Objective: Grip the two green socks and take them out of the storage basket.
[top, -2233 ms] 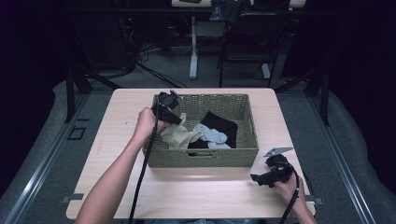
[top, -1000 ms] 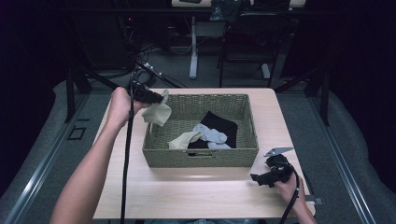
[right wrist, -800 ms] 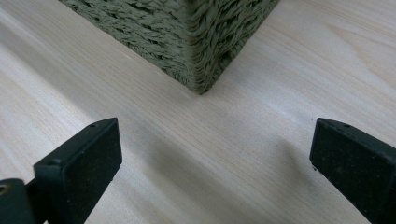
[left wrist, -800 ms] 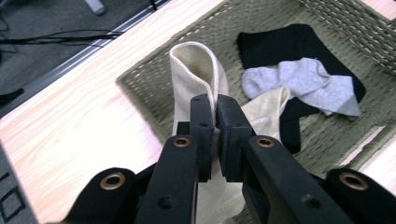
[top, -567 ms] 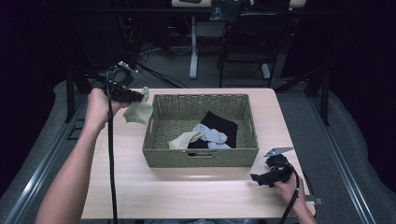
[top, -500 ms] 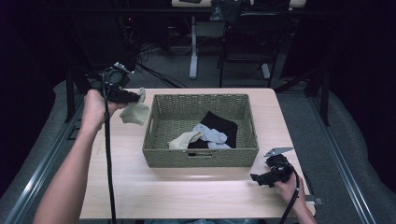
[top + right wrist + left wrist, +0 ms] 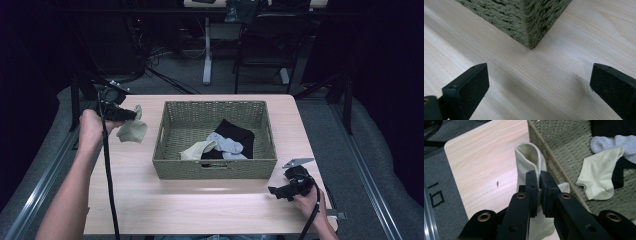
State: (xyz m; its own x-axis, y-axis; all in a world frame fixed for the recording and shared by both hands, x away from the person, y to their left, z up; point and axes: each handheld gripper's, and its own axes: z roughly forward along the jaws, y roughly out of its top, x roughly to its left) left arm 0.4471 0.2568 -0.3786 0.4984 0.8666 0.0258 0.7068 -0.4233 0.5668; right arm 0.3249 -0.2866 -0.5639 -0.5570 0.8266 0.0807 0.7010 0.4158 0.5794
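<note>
With the left gripper (image 7: pixel 131 114) clenched on a cream sock (image 7: pixel 132 131) over the tabletop's (image 7: pixel 210 205) left edge, lower it flat before releasing, clear of the basket (image 7: pixel 215 167); the right gripper (image 7: pixel 278 192) rests agape.

table (image 7: pixel 210 200): pale smooth wood grain | basket (image 7: pixel 215 169): rough woven wicker | sock (image 7: pixel 530 160): soft cream knit cloth
</note>
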